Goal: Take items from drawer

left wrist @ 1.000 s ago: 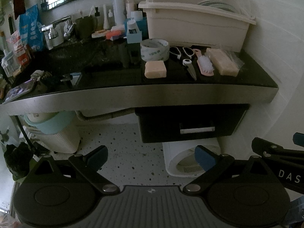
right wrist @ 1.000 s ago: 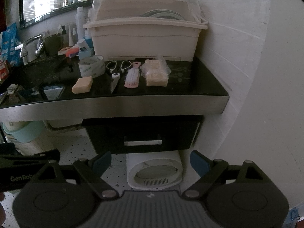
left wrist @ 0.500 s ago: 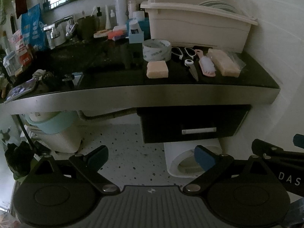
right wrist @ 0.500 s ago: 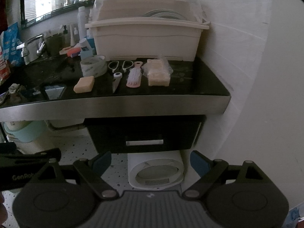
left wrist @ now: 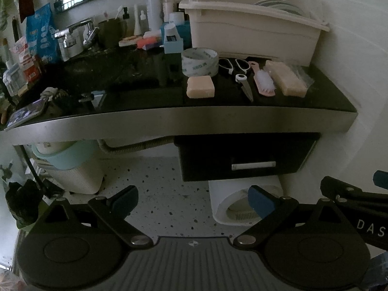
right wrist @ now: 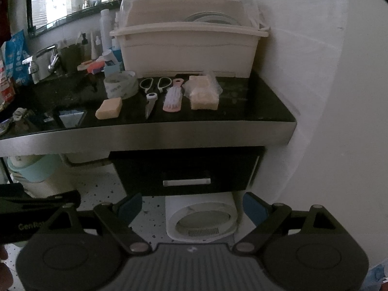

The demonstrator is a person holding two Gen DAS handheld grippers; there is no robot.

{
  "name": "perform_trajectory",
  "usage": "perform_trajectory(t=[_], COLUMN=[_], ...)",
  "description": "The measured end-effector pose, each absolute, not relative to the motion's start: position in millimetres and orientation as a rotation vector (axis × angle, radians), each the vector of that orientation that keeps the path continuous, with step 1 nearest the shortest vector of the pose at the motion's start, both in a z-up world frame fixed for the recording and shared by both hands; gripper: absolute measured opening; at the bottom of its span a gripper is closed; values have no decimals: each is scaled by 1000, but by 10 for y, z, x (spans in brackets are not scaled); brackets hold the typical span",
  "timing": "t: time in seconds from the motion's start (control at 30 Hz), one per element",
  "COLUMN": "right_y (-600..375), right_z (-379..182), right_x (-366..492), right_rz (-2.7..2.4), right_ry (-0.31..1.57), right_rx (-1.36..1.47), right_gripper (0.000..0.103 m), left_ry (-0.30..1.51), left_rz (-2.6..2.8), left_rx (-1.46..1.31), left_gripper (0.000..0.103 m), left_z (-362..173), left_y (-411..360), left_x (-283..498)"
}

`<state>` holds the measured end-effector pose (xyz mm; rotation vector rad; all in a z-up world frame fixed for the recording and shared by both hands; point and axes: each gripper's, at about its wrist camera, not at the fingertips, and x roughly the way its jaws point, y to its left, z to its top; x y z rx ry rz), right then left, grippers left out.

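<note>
A black drawer [left wrist: 245, 156] [right wrist: 186, 169] with a white bar handle [left wrist: 253, 165] [right wrist: 186, 182] hangs shut under the black countertop. On the counter above lie a tape roll [left wrist: 200, 61], a soap bar [left wrist: 200, 86], scissors [left wrist: 238, 71], a pink brush [left wrist: 263, 80] and a wrapped sponge block [left wrist: 287, 80]. My left gripper [left wrist: 192, 202] is open and empty, low in front of the drawer. My right gripper [right wrist: 191, 207] is open and empty, also below the drawer front.
A cream dish box [right wrist: 189, 46] stands at the counter's back. A white round appliance [right wrist: 202, 218] sits on the speckled floor under the drawer. A teal basin on a white bin [left wrist: 65, 160] stands left. A white wall [right wrist: 327, 97] closes the right side. A tap [left wrist: 75, 34] is far left.
Both grippers have drifted slightly closer to the counter and drawer. Both stay open and empty.
</note>
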<state>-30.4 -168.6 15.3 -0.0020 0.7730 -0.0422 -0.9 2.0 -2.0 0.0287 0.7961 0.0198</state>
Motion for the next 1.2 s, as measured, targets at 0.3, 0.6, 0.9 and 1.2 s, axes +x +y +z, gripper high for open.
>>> perform_trajectory(t=[0.3,0.6,0.9,1.2], right_y=[-1661,-1660,-1711,-1723], right_z=[124,123,95,25], right_x=[-308,-293,-308,-291], right_rz=[-46,-44,-56,-72], right_ry=[765,756,722,686], right_rx=[-9,-19,22,-3], right_gripper=[90,90,90,90], left_ry=[797,800,777,740], left_rz=[23,23,52,63], left_rx=[25,14,16,48], left_gripper=[98,98,98,98], left_z=[-20,-44,-60,-120], left_y=[22,36,67,108], left_x=[18,30,8,3])
